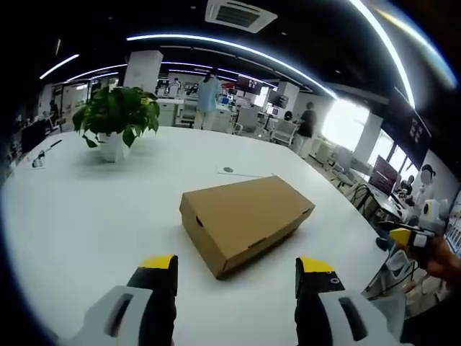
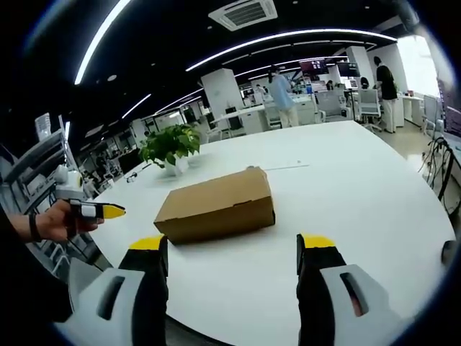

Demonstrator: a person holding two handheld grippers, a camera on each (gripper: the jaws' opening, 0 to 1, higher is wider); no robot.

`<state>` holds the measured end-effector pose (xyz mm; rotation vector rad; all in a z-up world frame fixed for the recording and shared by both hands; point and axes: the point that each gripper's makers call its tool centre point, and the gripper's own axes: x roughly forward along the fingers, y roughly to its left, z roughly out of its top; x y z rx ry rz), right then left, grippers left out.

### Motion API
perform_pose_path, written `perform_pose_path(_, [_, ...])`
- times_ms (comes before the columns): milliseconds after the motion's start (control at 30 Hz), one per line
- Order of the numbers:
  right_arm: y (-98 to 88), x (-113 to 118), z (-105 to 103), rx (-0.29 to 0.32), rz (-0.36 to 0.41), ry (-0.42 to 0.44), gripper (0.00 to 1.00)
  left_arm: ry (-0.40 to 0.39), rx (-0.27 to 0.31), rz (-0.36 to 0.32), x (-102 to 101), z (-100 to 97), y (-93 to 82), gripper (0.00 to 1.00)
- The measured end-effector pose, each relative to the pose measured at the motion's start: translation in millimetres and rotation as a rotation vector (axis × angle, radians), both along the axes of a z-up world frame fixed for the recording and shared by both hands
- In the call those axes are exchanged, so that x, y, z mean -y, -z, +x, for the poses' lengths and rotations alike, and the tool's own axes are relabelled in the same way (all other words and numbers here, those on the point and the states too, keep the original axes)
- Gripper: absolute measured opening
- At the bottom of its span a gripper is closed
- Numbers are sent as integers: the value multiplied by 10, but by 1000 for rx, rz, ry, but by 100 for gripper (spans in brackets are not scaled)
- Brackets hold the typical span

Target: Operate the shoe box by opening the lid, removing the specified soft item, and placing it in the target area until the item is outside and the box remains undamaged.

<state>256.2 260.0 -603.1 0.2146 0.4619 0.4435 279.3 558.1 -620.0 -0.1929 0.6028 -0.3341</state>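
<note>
Shoe box: a plain brown corrugated-cardboard carton, rectangular and sharp-edged, lying flat near the centre of the left gripper view and slightly left of centre in the right gripper view. Its lid sits closed and flush, with a matte, unprinted surface and a small notch visible on the long side in the left gripper view. No soft item is outside the box, and no target area can be picked out; judged from this, the task stands at its start, with the lid opening, the removal and the placement all left to do.

The box rests on a smooth, glossy white bench with a rounded edge. The left tool is released, its black jaws with yellow tips parted at the bottom of the frame, short of the box and holding nothing. The right tool is likewise released and empty, its jaws wide apart at the lower edge, near the box's long side but not touching.

A leafy green potted plant in a white pot stands at the upper left of the left gripper view, well apart from the box.
</note>
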Motion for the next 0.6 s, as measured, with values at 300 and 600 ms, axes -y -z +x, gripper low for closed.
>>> perform_pose_path(300, [8,-19,-5,-3,-3,-6,69,-1,2,-4,5,2,-10,67])
perform_pose_path(600, [9,-54,0,-5,-4,-14,68,-2,1,-5,-4,9,-3,67])
